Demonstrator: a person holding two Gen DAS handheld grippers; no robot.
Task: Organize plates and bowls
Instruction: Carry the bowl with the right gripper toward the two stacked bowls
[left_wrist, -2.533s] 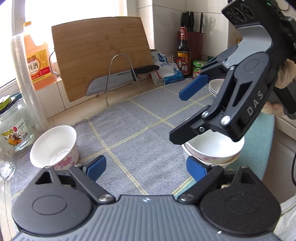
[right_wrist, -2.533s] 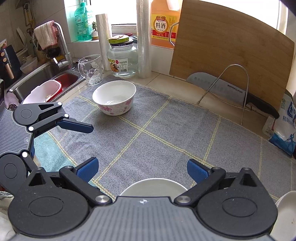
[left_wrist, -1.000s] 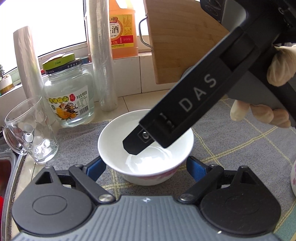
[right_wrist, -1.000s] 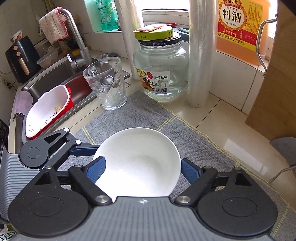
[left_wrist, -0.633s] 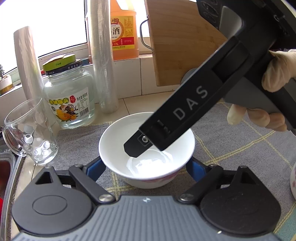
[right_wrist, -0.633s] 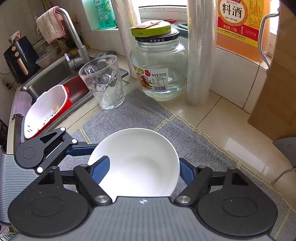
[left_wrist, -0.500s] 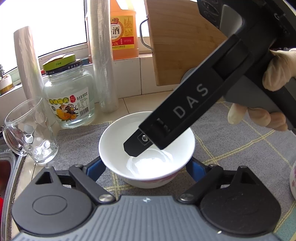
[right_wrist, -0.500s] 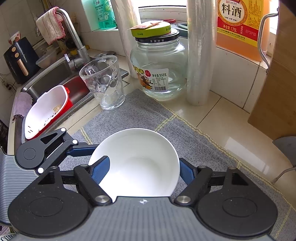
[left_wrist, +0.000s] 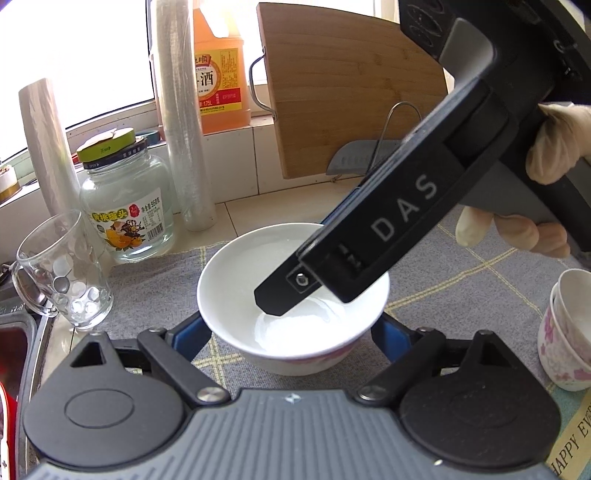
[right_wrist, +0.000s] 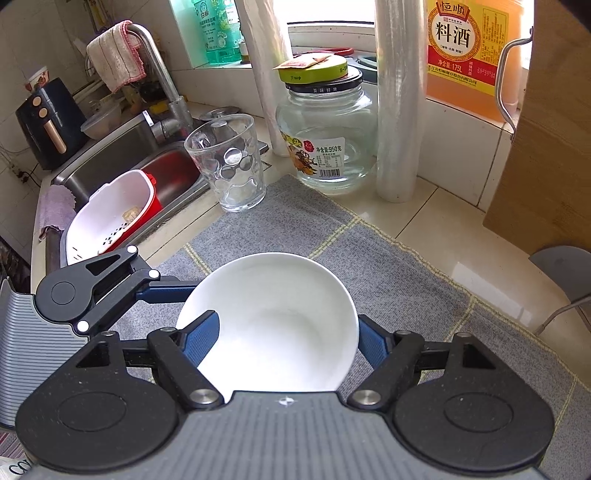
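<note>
A white bowl with pink flowers (left_wrist: 291, 299) sits on the grey mat (left_wrist: 454, 280). My left gripper (left_wrist: 291, 330) is open, its blue pads on either side of the bowl's base. My right gripper (right_wrist: 284, 339) comes from above; one blue finger (right_wrist: 201, 338) is inside the bowl (right_wrist: 273, 321), the other finger (right_wrist: 371, 345) outside the rim. I cannot tell whether they press the wall. A stack of matching bowls (left_wrist: 567, 332) stands at the right.
A glass mug (left_wrist: 61, 271), a glass jar (left_wrist: 125, 208), a film roll (left_wrist: 181, 122) and an orange bottle (left_wrist: 218, 74) stand behind the bowl. A cutting board (left_wrist: 351, 85) leans at the back. The sink with a red-white basket (right_wrist: 110, 218) lies left.
Both grippers moved from the stacked bowls to the single bowl at the left. In the last second the right gripper's fingers have narrowed a little around the bowl's rim.
</note>
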